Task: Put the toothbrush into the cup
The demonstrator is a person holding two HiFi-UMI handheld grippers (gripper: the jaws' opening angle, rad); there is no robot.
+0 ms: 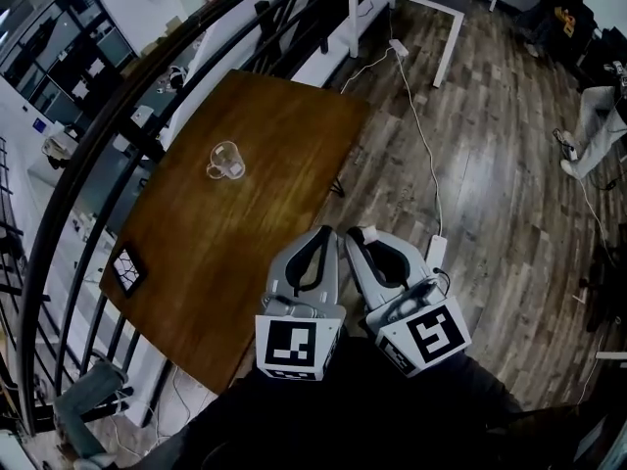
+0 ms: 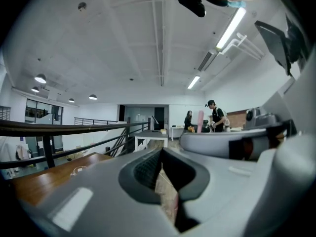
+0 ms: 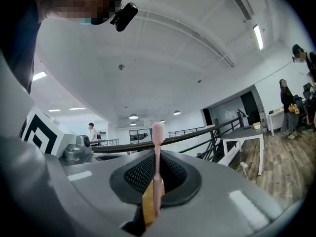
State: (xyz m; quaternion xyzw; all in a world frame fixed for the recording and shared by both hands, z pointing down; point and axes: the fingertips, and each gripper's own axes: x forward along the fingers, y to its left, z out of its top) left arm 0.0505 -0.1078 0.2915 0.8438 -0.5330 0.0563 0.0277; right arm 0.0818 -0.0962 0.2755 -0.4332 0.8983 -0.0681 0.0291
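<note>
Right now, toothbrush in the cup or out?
Out. The toothbrush is clamped in the right tongs; the cup stands apart on the table.

Cup [image 1: 225,161] standing alone on desk [image 1: 245,243], open wood lying all round it, mouth facing up. Black-framed tile [image 1: 127,269] sitting at desk edge, well apart from cup, nearer person. Dark railing [image 1: 98,155] curving close along desk side left of cup, hemming that side. Left hand-held gripper [image 1: 328,233] and right hand-held gripper [image 1: 353,235] hovering side by side, well short of cup, bare wood stretching between; toothbrush [image 3: 157,147] sticking out past right jaws. Right of cup, past desk edge, floor [image 1: 490,194] opening out, white cable [image 1: 421,145] trailing across it.
</note>
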